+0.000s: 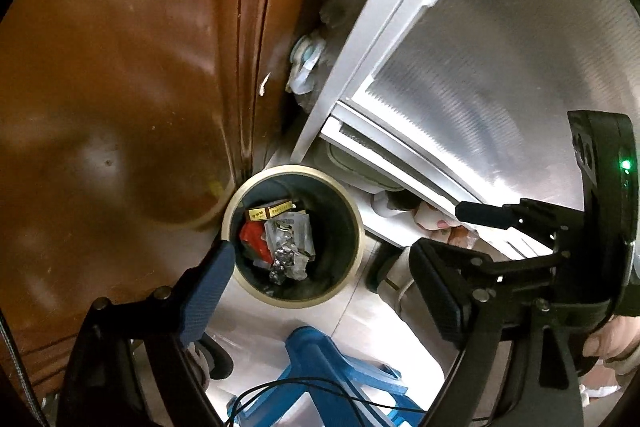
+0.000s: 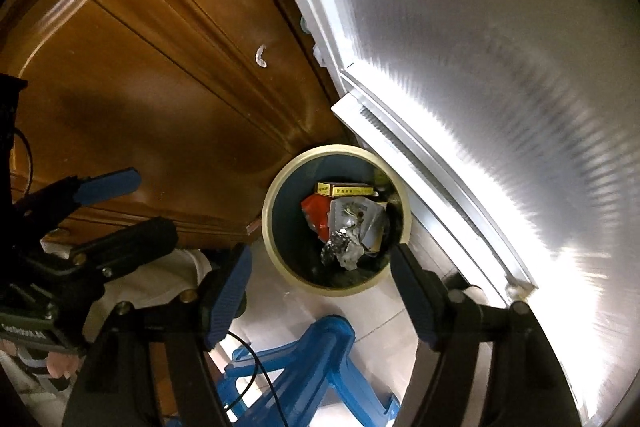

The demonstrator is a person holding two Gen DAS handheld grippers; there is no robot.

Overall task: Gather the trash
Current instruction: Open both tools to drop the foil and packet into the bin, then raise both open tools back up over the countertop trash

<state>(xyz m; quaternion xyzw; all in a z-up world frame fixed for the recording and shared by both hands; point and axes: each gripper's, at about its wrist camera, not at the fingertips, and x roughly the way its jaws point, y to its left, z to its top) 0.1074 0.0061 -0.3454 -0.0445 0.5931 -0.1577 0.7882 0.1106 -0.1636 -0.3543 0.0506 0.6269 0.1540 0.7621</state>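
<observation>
Both wrist views look steeply down from above, fairly near. They share the bin [image 1: 294, 235] [image 2: 336, 219] on the floor [image 1: 256, 323] [image 2: 304, 307] and apparently the same wooden cabinet [image 1: 120, 75] [image 2: 160, 99].

A brown wooden cabinet [image 2: 132, 75] with moulded panel doors is seen on the left. On the right, a white-framed door of ribbed frosted glass [image 2: 500, 75] is brightly lit from behind. The pale tiled floor [image 2: 372, 323] is glossy, and a blue plastic stool [image 2: 320, 359] stands near.
</observation>
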